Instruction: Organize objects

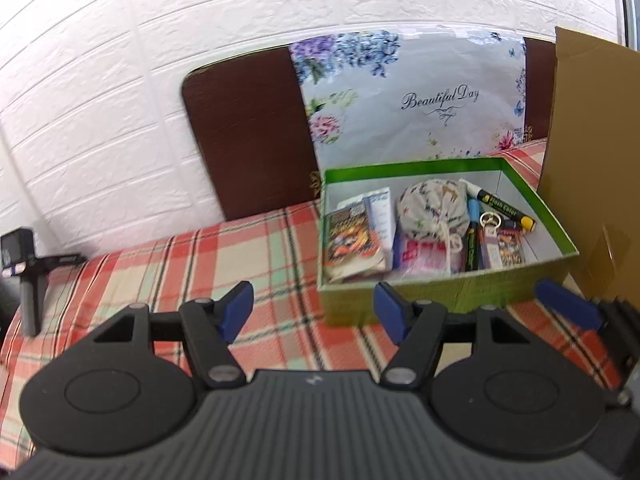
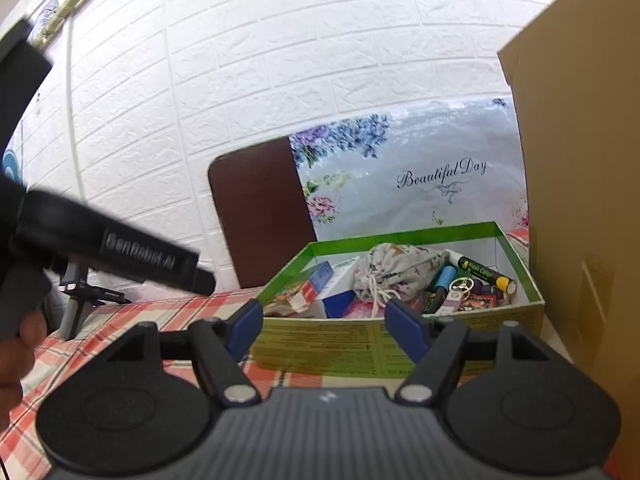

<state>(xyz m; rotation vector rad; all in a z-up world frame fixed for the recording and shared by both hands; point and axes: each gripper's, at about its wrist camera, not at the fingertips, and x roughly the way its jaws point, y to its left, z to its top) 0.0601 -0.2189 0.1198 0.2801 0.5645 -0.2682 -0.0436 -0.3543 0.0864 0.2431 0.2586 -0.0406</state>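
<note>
Both hand-held grippers hang short of the green box point(image 1: 440, 292), nothing between their pads. The left hand-held gripper point(image 1: 314, 312) stands half open over the plaid cloth point(image 1: 160, 268), and the right hand-held gripper point(image 2: 324, 330) gapes about as wide, right up against the box's near wall. The box sits on the cloth, packed: a pouch point(image 1: 434, 206) in the middle, a marker point(image 1: 504, 208) leaning at the back, a booklet point(image 1: 350, 240) on the left. The risk, I'd say: that right one is close enough to nudge the box and slide it into the cardboard point(image 1: 592, 160) standing just beside it. The pouch's cord point(image 2: 378, 290) dangles loose too, easy to snag. And the two grippers are close together, so a clash looks possible.
</note>
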